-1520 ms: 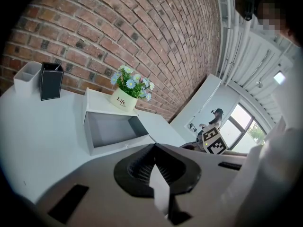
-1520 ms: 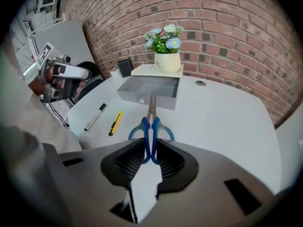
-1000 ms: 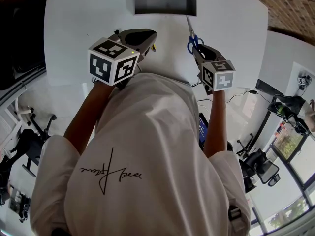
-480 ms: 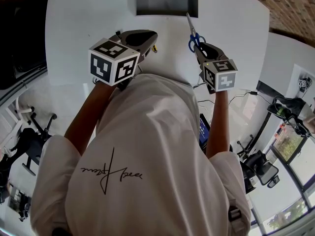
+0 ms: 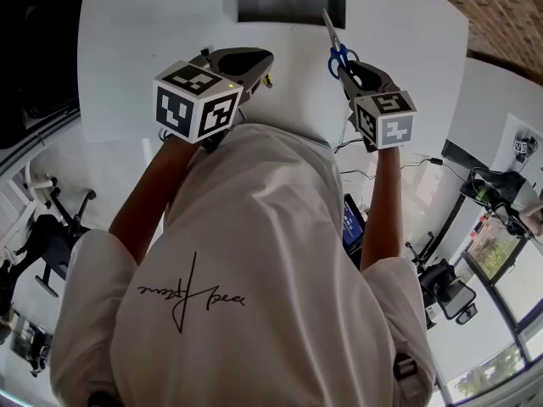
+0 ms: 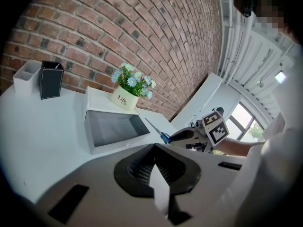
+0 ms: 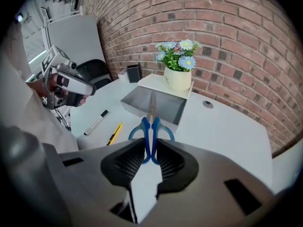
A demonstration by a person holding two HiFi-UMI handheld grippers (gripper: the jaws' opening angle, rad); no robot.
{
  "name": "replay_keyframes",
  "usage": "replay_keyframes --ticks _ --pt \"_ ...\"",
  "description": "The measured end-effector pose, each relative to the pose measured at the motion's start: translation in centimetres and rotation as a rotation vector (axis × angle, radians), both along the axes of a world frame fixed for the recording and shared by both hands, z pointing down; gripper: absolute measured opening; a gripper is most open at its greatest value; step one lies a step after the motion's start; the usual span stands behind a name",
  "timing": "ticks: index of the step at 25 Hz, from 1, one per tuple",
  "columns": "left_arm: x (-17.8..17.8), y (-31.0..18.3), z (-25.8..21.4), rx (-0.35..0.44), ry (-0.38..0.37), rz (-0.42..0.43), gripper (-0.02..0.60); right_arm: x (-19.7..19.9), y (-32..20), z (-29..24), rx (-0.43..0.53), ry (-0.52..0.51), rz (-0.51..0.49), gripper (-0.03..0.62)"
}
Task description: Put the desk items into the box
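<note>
- White round glossy table, mostly bare, sits against a curved red brick wall, with big windows off to one side.
- Only writing I can read is "Life" on the cream flower pot with blue and white flowers. It's just behind the shallow white box with the grey inside.
- Black square pen cup and a white one stand side by side near the wall.
- Right gripper is clamped on the blue-handled scissors by the handles. They're held off the table, blades pointing at the box.
- Left gripper has its jaws together with nothing in them.
- White marker with a black cap and a yellow utility knife lie on the table near the box.
</note>
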State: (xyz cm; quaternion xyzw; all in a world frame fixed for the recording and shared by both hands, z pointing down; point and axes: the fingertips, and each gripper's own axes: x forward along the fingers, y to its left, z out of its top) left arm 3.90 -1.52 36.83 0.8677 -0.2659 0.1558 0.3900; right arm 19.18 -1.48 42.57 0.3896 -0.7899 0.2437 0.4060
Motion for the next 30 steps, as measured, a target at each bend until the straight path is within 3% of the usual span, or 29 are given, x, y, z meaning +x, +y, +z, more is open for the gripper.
replay_keyframes --ticks 30 --pt "-1.2 -1.1 1.3 -0.038 0.004 -0.044 0.005 -4.3 -4.5 1.4 -0.034 0.058 -0.228 0.094"
